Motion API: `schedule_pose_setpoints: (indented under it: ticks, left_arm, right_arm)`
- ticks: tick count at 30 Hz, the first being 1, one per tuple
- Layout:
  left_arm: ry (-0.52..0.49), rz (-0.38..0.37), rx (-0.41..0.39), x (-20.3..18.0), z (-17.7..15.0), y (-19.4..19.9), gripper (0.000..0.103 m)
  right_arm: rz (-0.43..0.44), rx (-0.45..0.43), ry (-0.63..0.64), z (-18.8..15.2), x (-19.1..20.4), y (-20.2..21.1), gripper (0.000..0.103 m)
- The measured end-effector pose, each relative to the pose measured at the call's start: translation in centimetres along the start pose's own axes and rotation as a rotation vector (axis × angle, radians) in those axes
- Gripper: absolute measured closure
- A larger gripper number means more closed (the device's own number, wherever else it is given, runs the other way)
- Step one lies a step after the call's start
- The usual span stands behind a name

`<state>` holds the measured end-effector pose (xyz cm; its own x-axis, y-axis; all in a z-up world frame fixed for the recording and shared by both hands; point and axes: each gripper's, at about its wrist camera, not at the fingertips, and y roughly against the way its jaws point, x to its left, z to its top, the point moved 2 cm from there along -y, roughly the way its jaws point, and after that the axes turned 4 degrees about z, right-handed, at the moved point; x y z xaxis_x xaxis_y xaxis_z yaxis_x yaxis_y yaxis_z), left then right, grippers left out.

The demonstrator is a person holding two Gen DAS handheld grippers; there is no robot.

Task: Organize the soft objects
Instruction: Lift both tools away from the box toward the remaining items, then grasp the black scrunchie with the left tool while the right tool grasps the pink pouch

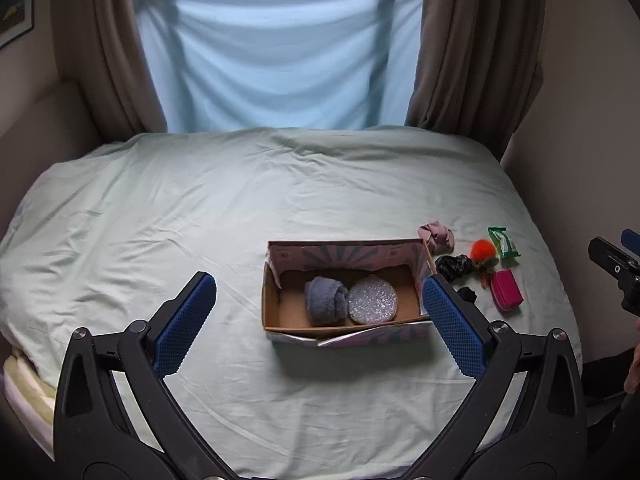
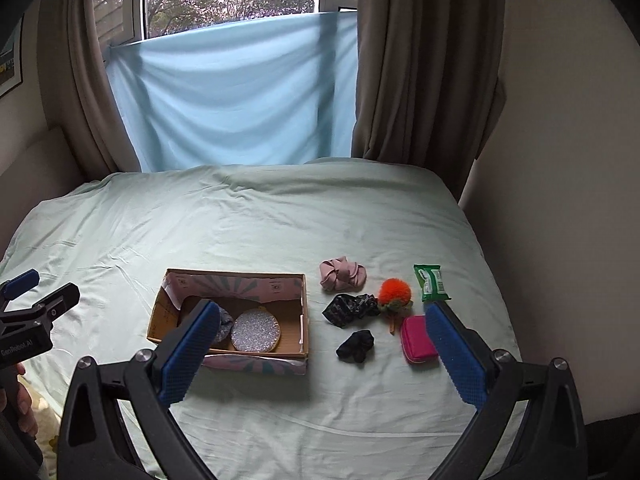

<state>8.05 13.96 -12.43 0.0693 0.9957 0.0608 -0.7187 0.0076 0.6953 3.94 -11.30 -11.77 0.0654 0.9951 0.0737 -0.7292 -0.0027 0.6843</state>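
Note:
A cardboard box (image 1: pixel 276 276) (image 2: pixel 304 312) sits on the bed and holds a rolled blue-grey towel (image 1: pixel 325 300) and a round glittery pouch (image 1: pixel 372 301) (image 2: pixel 255 330). To its right lie a pink scrunchie (image 2: pixel 342 273), a dark patterned cloth (image 2: pixel 350 309), a small black cloth (image 2: pixel 356 345), an orange pom-pom toy (image 2: pixel 394 294), a pink case (image 2: pixel 416 338) and a green packet (image 2: pixel 431 282). My left gripper (image 1: pixel 318 326) is open and empty above the bed before the box. My right gripper (image 2: pixel 320 352) is open and empty, near the black cloth.
The pale green bed sheet (image 2: pixel 260 220) covers the whole surface. A blue cloth (image 2: pixel 240 100) hangs over the window between brown curtains (image 2: pixel 420 60). A wall (image 2: pixel 560 160) stands close on the right.

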Motion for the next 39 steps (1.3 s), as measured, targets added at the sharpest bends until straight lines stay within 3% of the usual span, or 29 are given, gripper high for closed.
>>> schedule_pose_setpoints:
  ticks: [10, 19, 32, 35, 39]
  left_arm:
    - [-0.031, 0.013, -0.020, -8.5, 0.4, -0.3, 0.000]
    - [-0.118, -0.007, 0.014, -20.5, -1.5, -5.5, 0.000]
    - [-0.221, -0.065, 0.105, -33.9, -9.6, -18.5, 0.000]
    - [-0.274, -0.024, 0.122, -36.1, -11.7, -22.2, 0.001]
    - [-0.264, -0.011, 0.158, -37.4, -13.9, -26.9, 0.002]
  right_arm:
    - [0.017, 0.003, -0.048, -0.8, -8.1, -0.7, 0.001]
    - [0.065, 0.066, -0.033, -1.4, -15.6, -6.3, 0.001]
    - [0.076, 0.181, -0.088, -4.6, -24.1, -19.0, 0.001]
    - [0.082, 0.215, -0.093, -6.2, -25.0, -22.3, 0.001]
    - [0.083, 0.267, -0.088, -8.5, -25.3, -26.5, 0.001]
